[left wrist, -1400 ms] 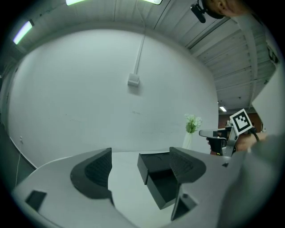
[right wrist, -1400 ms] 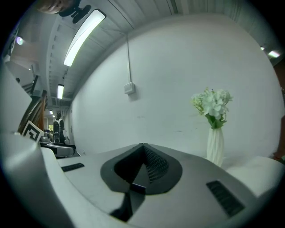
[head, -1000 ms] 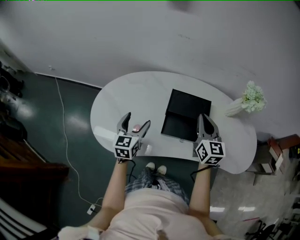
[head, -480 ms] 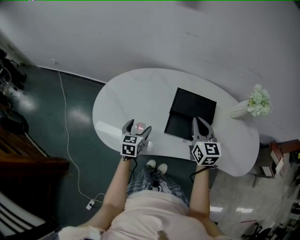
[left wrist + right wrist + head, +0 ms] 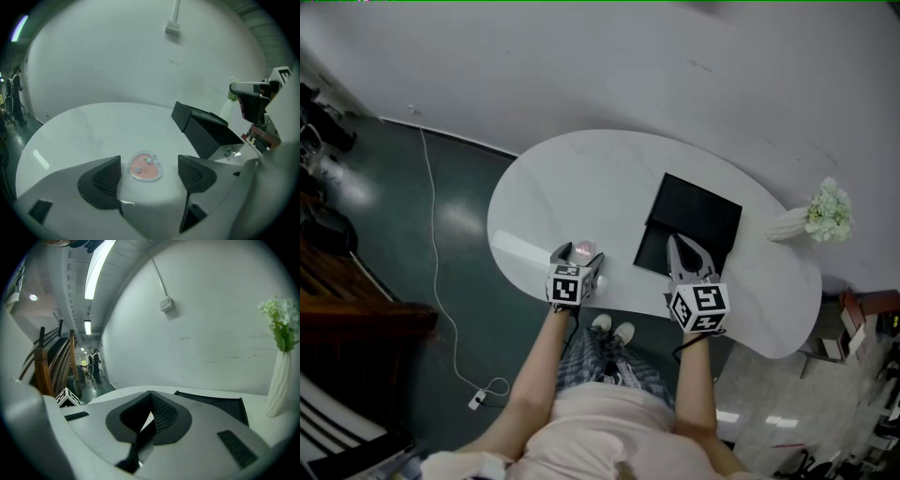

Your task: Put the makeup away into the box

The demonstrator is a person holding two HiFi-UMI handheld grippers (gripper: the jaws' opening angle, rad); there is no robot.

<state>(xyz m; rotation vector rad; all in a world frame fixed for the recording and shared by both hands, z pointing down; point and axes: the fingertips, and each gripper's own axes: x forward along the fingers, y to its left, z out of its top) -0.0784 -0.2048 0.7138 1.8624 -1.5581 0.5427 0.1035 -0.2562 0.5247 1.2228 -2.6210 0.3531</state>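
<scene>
A pink heart-shaped makeup compact (image 5: 146, 166) in a clear case lies flat on the white table (image 5: 581, 178). My left gripper (image 5: 149, 174) is open, with a jaw on either side of the compact and a gap between each pad and it. The head view shows the compact (image 5: 584, 248) just past the left gripper (image 5: 577, 258). The black box (image 5: 691, 225) stands open to the right, its lid raised behind it. My right gripper (image 5: 677, 246) is shut with nothing in it, at the box's near edge. In the right gripper view its pads (image 5: 157, 414) meet.
A white vase of pale flowers (image 5: 811, 216) stands at the table's right end; it also shows in the right gripper view as the vase (image 5: 279, 378). The table's front edge runs just under both grippers. A cable (image 5: 431, 216) trails over the dark floor at left.
My left gripper has moved right and forward so its jaws now flank the compact, and its jaws have narrowed. The right gripper has shifted left along the box's near edge.
</scene>
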